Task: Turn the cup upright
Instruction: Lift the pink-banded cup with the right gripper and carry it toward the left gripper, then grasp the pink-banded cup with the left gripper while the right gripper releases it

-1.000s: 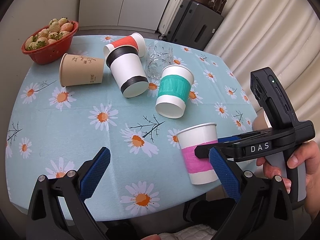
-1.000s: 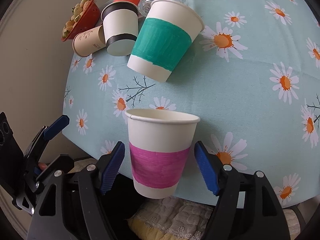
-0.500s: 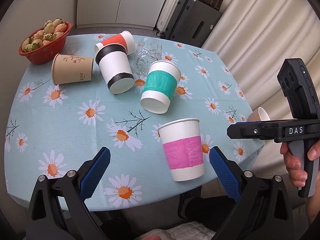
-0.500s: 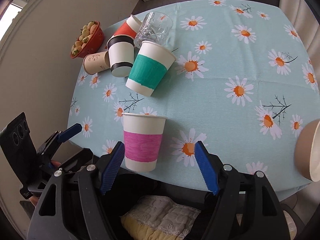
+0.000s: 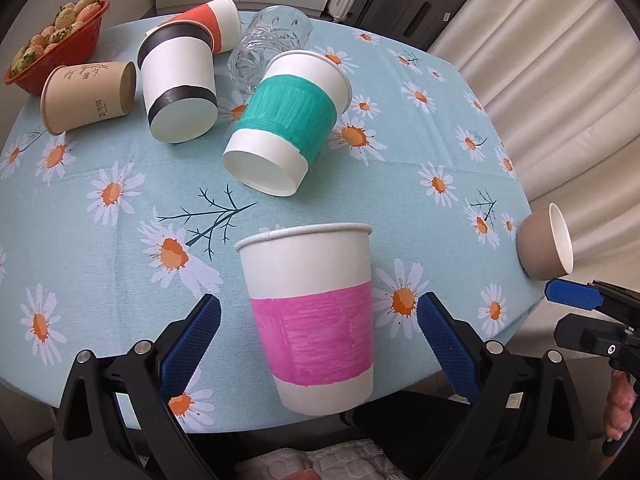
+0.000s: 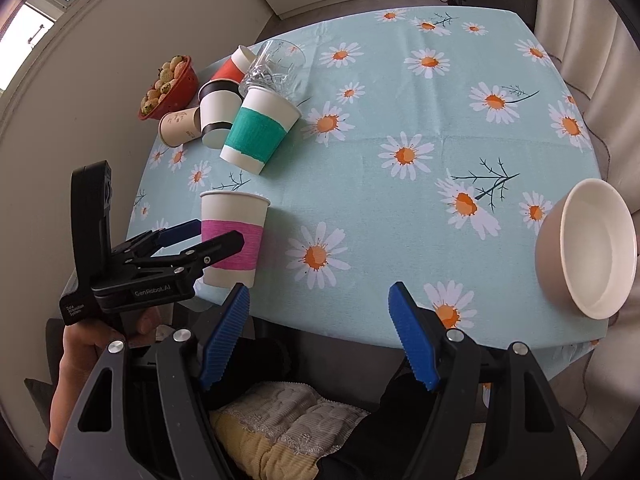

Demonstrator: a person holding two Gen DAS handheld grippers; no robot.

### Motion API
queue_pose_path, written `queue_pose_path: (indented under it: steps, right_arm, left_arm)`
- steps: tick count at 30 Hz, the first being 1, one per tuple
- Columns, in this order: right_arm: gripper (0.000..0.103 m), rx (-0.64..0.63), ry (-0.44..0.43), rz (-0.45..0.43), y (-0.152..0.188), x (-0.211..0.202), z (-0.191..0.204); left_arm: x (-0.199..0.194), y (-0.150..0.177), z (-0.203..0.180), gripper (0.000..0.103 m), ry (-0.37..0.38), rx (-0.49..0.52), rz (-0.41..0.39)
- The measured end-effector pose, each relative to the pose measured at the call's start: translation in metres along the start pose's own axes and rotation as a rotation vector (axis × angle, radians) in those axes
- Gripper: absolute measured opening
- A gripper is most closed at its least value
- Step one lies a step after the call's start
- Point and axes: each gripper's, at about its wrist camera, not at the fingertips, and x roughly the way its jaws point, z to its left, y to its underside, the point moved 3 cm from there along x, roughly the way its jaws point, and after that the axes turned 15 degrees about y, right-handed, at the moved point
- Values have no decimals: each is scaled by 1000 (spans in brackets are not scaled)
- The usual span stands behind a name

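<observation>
A white paper cup with a pink band [image 5: 312, 312] stands upright near the table's front edge; it also shows in the right wrist view [image 6: 232, 236]. My left gripper [image 5: 320, 340] is open, its blue pads on either side of the cup and apart from it. My right gripper [image 6: 320, 332] is open and empty, off the front edge to the right of the pink cup. A brown bowl with a white inside [image 6: 588, 248] lies on its side at the right edge, also in the left wrist view [image 5: 544, 240].
A green-banded cup [image 5: 284, 120], a black-banded cup [image 5: 180, 88], a brown cup [image 5: 88, 96], a red cup [image 5: 212, 20] and a glass [image 5: 268, 48] lie tipped at the back. A red basket of strawberries [image 5: 52, 48] sits far left.
My left gripper has moved in around the pink cup. My right gripper has drawn back and to the right, away from the cup, bringing the bowl into view.
</observation>
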Motion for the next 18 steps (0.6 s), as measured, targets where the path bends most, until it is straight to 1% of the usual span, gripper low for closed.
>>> queue_pose_path:
  steps: [2,3,4,5,6,8,12,18]
  right_arm:
    - [72,-1,-10,9,4,3,-4]
    - [72,-12,-8,11,5,5,-4]
    - [72,-20,-7,12,6,7,-4]
    - [72,-22,-10,15,7,8,-4]
    - [72,-22,-20,19,8,10,-4]
    - [72,-29,-34,24,10,13,-4]
    - [72,-32,-53,35,13,18,-2]
    - [72,-27,-64,36,11,21,2]
  left_arm:
    - [2,-2,3,95,-23,-14,1]
    - [3,-3,5,89,-32,-24,3]
    - [4,-3,8,86,-42,-41,7]
    - [6,-4,11,81,-50,-57,11]
    - [6,-4,13,74,-57,-66,16]
    - [7,-5,16,65,-66,-73,19]
    - [2,-6,18,65,-77,-83,2]
    - [-5,-7,11,65,-81,-58,-8]
